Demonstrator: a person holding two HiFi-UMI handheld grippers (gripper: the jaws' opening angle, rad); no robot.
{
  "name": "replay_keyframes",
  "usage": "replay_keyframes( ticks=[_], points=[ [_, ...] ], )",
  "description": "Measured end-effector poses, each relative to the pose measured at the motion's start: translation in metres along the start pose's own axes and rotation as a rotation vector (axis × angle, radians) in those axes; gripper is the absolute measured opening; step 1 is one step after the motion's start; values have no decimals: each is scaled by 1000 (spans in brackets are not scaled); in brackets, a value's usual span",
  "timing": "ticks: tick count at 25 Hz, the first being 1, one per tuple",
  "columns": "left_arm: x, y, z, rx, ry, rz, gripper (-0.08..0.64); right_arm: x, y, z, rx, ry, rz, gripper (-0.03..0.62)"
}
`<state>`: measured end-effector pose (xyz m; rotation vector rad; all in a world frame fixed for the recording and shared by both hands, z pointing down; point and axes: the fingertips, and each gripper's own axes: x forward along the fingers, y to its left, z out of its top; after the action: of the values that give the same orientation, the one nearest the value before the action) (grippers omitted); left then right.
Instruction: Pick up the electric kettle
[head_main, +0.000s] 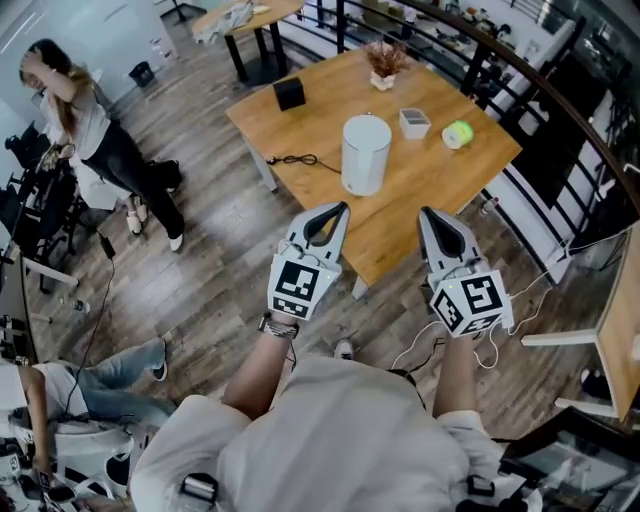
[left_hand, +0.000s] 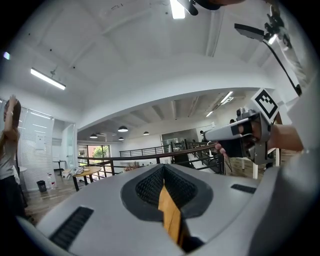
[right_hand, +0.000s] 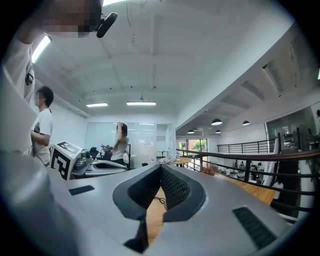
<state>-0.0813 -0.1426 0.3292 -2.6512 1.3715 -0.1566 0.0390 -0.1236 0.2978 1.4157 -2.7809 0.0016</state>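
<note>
- White electric kettle (head_main: 365, 152) stands upright on the wooden surface (head_main: 425, 195), ahead of both your grippers, apart from them and nearer your left one.
- Your left gripper (head_main: 337, 210) is closed, with nothing between its jaws.
- Your right gripper (head_main: 432, 214) is also closed and empty.
- A black cable (head_main: 292, 160) lies on the surface ahead of your left gripper, left of the kettle.
</note>
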Motion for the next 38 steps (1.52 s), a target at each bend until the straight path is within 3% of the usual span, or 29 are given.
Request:
replay_keyframes(
  ticks=[11, 17, 38],
  points=[
    [20, 15, 4, -9, -30, 6, 8, 15, -8, 2, -29, 16, -1, 8],
    [31, 15, 4, -13, -30, 17, 8, 20, -11, -2, -97, 23, -10, 8],
    [65, -14, 14, 11, 4, 105, 9, 3, -68, 6, -74, 7, 84, 8]
  ],
)
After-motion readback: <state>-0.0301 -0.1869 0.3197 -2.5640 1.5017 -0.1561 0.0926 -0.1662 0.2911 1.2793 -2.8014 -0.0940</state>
